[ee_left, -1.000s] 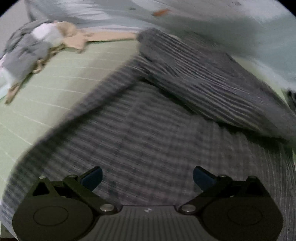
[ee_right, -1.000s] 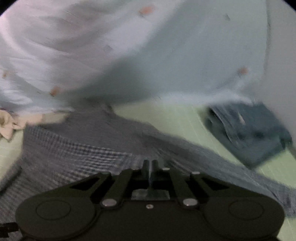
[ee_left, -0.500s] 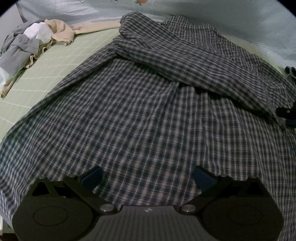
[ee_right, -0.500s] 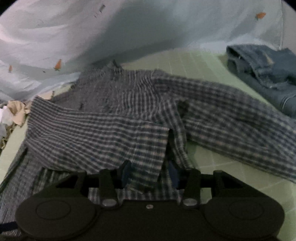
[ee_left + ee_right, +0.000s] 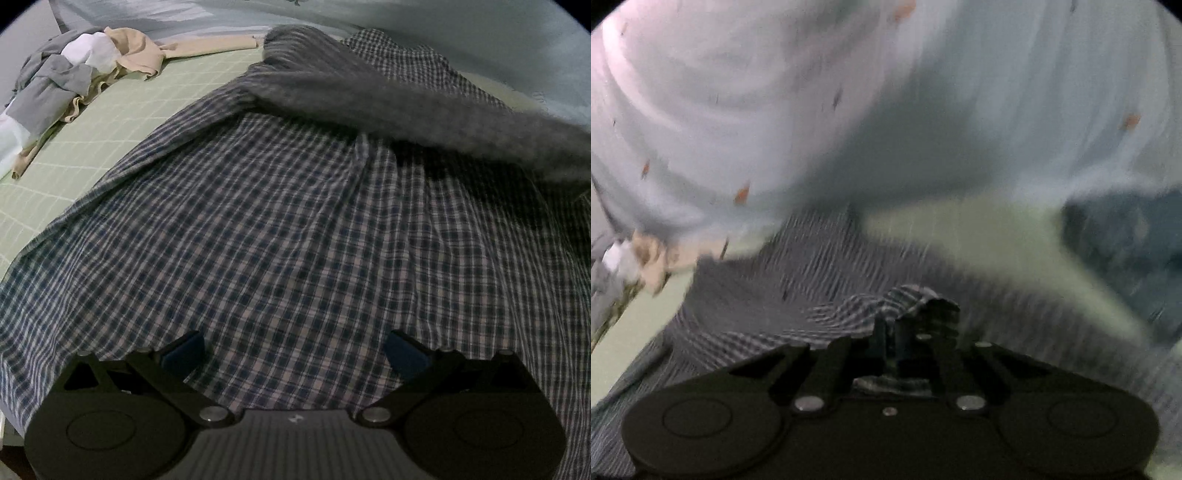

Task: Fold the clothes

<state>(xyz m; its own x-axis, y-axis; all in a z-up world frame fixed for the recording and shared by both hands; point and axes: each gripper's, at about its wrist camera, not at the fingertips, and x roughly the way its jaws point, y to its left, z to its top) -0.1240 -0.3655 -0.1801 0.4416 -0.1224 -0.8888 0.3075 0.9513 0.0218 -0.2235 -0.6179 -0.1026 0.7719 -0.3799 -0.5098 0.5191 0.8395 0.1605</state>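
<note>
Pale blue bedding [image 5: 480, 33] printed with small orange marks is filling the background, bunching up along the far side of a green sheet [image 5: 122, 122] crossed by thin light lines. That same bedding [image 5: 849, 92] is taking up most of the right wrist view, though everything there is smearing with blur.

Spreading over the sheet is the plaid shirt [image 5: 295, 229], dark blue and white, lying mostly flat and covering nearly all of the left wrist view. One sleeve [image 5: 388, 96] is crossing over the shirt's upper part, blurring as it goes toward the right edge.

At the far left, a heap of clothes [image 5: 62, 85], grey, white and beige, is sitting on the sheet, well apart from the shirt's body, with a beige strip reaching toward the collar end. In the right wrist view a blue denim piece [image 5: 1126, 240] is lying on the sheet at the right, too blurry to say more.

Low over the shirt, the left gripper [image 5: 295, 349] is hovering with its blue pads [image 5: 184, 349] spread wide and nothing between them. The right gripper [image 5: 891, 334] is pinching tight on a bunched fold of the shirt [image 5: 886, 306], its jaws pressing together with cloth puckering above them.
</note>
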